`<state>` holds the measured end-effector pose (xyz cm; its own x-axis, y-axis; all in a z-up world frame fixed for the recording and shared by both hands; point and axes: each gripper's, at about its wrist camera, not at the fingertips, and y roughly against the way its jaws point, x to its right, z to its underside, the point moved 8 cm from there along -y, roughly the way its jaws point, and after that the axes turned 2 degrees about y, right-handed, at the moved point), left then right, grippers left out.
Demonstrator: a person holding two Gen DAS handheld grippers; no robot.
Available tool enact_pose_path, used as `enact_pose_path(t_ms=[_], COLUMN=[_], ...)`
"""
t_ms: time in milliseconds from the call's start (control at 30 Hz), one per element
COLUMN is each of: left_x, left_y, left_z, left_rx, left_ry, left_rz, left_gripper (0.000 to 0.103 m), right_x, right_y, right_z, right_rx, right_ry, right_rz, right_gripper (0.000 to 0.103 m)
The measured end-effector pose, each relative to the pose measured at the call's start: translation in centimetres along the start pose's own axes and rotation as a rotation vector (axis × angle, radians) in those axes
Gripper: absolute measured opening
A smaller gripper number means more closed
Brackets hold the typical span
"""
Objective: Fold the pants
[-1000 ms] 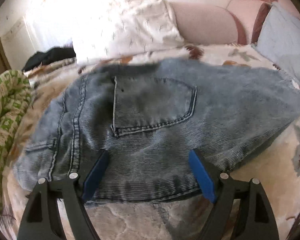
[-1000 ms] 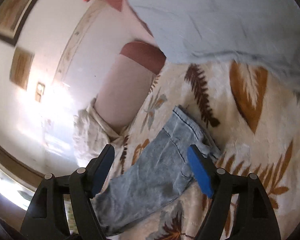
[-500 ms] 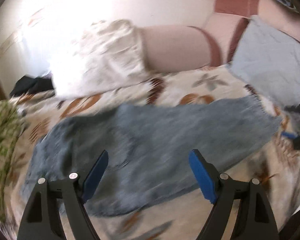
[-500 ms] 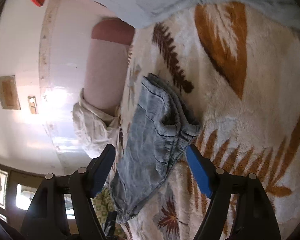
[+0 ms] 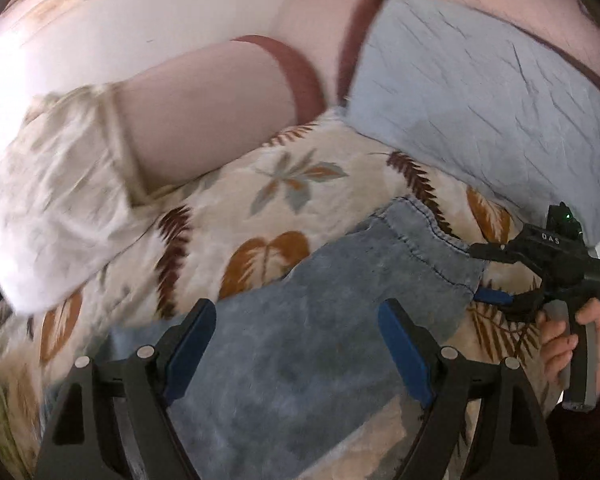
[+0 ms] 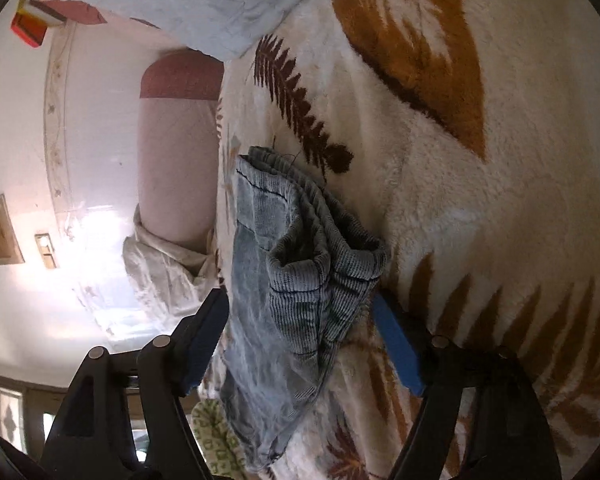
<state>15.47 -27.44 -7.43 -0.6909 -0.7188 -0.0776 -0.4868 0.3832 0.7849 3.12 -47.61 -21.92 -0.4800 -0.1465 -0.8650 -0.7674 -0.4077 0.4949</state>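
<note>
Pants (image 5: 300, 340) lie under the spread left gripper (image 5: 296, 344), hem between the opening right gripper (image 6: 300, 336) jaws, unpinched

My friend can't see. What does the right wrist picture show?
The right gripper has its blue jaws opening around the hem end of folded jeans, without pinching them. The jeans lie on a fuzzy leaf-patterned blanket.

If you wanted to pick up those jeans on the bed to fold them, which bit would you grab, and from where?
Probably the stacked hem end of the jeans, where the leg cuffs lie bunched together and stand up off the blanket. Coming in low from the open end lets one finger slide under and one over. The right gripper is already there, its jaws opening with the cuffs between them. The left gripper hangs open above the middle.
</note>
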Motion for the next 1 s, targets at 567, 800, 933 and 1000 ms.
enact_pose_path(t_ms=[567, 800, 933, 1000], left_x=[8.4, 11.8, 12.4, 12.5], left_y=[-13.3, -17.6, -20.0, -21.0], left_z=[-7.5, -7.3, -6.9, -6.5], left_rx=[-0.193, -0.288, -0.344, -0.377], left_ry=[-0.236, -0.361, -0.377, -0.369], left_rz=[0.34, 0.431, 0.443, 0.453], left_gripper=[0.066, 0.058, 0.055, 0.055], right_x=[1.6, 1.6, 1.6, 1.4], right_y=[-0.5, -0.4, -0.5, -0.6], right_z=[-0.1, 0.3, 0.4, 0.4], right_rx=[0.089, 0.104, 0.097, 0.093], right_ry=[-0.012, 0.026, 0.038, 0.045], right_rz=[0.04, 0.045, 0.036, 0.034], right_gripper=[0.021, 0.02, 0.02, 0.02])
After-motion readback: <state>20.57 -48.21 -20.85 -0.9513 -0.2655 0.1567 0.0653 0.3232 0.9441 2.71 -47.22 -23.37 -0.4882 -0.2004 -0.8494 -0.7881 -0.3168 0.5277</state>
